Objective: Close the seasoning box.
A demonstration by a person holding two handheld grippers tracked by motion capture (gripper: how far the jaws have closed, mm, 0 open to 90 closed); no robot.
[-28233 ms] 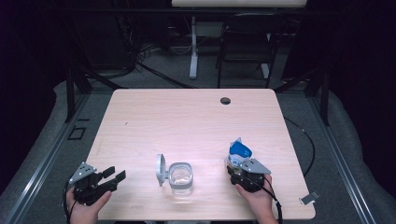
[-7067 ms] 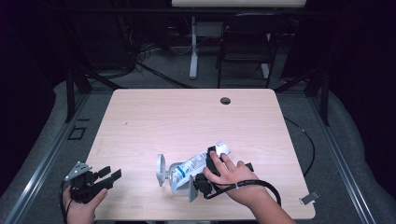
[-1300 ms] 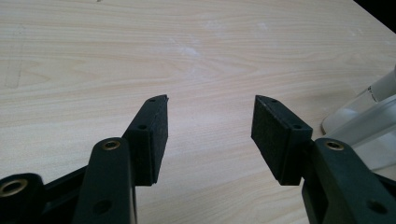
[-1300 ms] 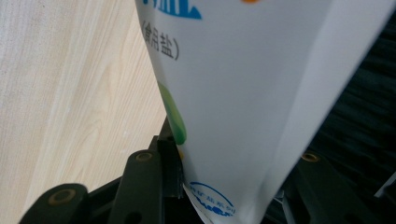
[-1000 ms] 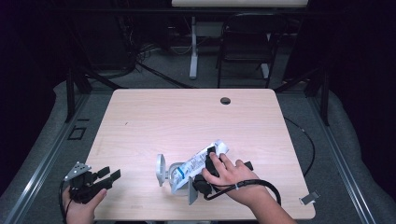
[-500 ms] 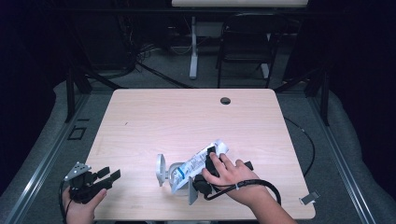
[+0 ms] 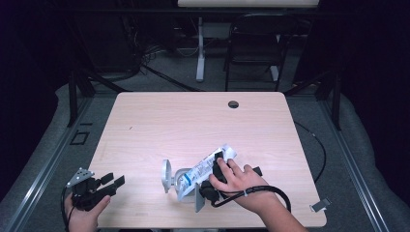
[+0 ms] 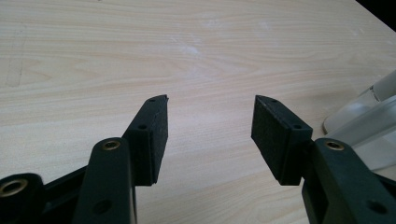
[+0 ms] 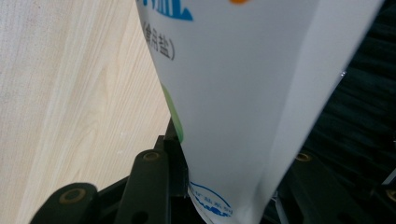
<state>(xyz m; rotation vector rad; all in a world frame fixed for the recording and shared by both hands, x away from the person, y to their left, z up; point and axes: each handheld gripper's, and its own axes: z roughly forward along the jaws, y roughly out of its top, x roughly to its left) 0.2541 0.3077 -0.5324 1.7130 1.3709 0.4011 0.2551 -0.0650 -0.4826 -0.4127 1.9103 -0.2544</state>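
While the right claw [image 7: 215,169] grips a white printed salt bag [image 7: 200,170], its jaws having just been closing on it, the bag lies tilted with its lower end over a clear glass jar [image 7: 180,177] near the desk's [image 7: 193,121] front edge. Just left of the jar stands its round lid [image 7: 166,175]. At the front left corner, the left claw [image 7: 115,180] rests gaping, nothing between its pads [image 8: 268,133].

One white pouch [image 7: 203,168], one clear jar [image 7: 183,177], one round lid [image 7: 166,176], two claws, one wooden table [image 7: 193,121]
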